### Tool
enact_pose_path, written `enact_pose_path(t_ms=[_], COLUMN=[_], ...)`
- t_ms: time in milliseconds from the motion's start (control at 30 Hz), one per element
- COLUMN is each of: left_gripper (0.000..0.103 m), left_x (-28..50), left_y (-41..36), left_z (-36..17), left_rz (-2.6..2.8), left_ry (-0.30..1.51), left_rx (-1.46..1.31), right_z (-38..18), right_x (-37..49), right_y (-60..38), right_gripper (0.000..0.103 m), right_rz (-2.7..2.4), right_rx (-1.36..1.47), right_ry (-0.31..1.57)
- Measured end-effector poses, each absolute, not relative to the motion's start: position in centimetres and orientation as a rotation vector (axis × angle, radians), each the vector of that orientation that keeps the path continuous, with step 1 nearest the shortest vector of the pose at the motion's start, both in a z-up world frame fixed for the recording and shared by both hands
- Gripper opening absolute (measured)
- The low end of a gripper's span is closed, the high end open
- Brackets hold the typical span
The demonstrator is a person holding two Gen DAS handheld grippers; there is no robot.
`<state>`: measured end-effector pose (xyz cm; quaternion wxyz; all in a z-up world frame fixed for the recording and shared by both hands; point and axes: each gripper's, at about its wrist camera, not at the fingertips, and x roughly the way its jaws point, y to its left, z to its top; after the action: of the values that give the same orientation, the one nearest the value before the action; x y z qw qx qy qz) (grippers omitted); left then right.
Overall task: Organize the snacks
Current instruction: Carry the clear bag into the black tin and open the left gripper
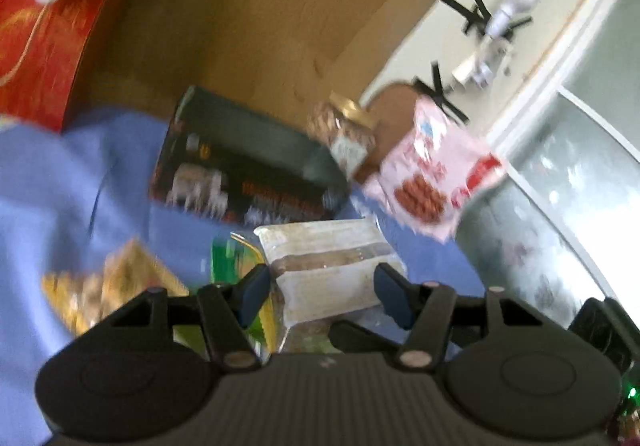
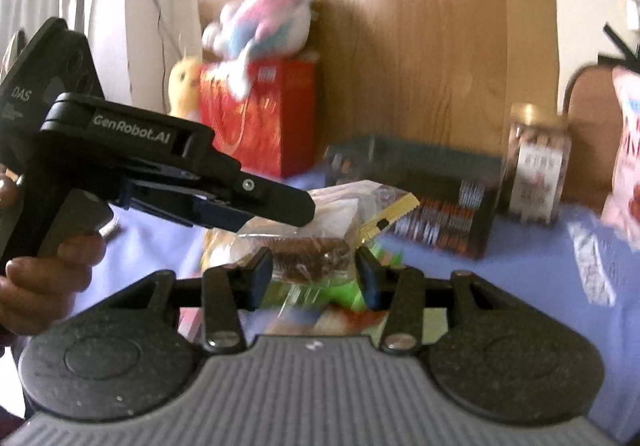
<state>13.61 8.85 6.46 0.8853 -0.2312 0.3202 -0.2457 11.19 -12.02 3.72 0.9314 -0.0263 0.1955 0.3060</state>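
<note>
Packet (image 2: 316,250) sits pinched between the right hand-held gripper (image 2: 314,272) pads; left hand-held gripper (image 1: 322,292) straddles a clear bag (image 1: 328,270), grip unclear. Slippery film could slide free toward six o'clock.

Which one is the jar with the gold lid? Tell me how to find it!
Start at the big dark box lying on the blue cloth in front of the wooden board. Just right of that box stands the jar, between the box and the pink snack bag. It is the only clear, upright container, filled with brown snacks, with a gold lid and a white label.
</note>
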Motion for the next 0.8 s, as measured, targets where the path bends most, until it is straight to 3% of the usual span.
enact_pose_path(t_ms=[433,533,600,800], left_gripper=[0.059,0.066,0.076,0.077], left_x=[27.5,27.2,26.7,29.8], left_y=[5.1,5.4,6.7,9.8], left_z=[6.9,7.3,7.9,4.9], left_rz=[-0.272,-0.235,-0.143,-0.048], left_ry=[0.672,0.619,0.544,0.683], left_rx=[-0.458,-0.404,-0.395,-0.502], right_z=[2.9,3.1,3.1,1.0], right_x=[27.8,27.3,27.1,30.2], right_y=[-13.5,-15.4,-17.4,-21.6], right_gripper=[0.051,0.056,0.059,0.063], right_rz=[0.622,0.592,0.559,0.483], right_rx=[0.041,0.091,0.156,0.431], right_ry=[0.408,0.360,0.328,0.455])
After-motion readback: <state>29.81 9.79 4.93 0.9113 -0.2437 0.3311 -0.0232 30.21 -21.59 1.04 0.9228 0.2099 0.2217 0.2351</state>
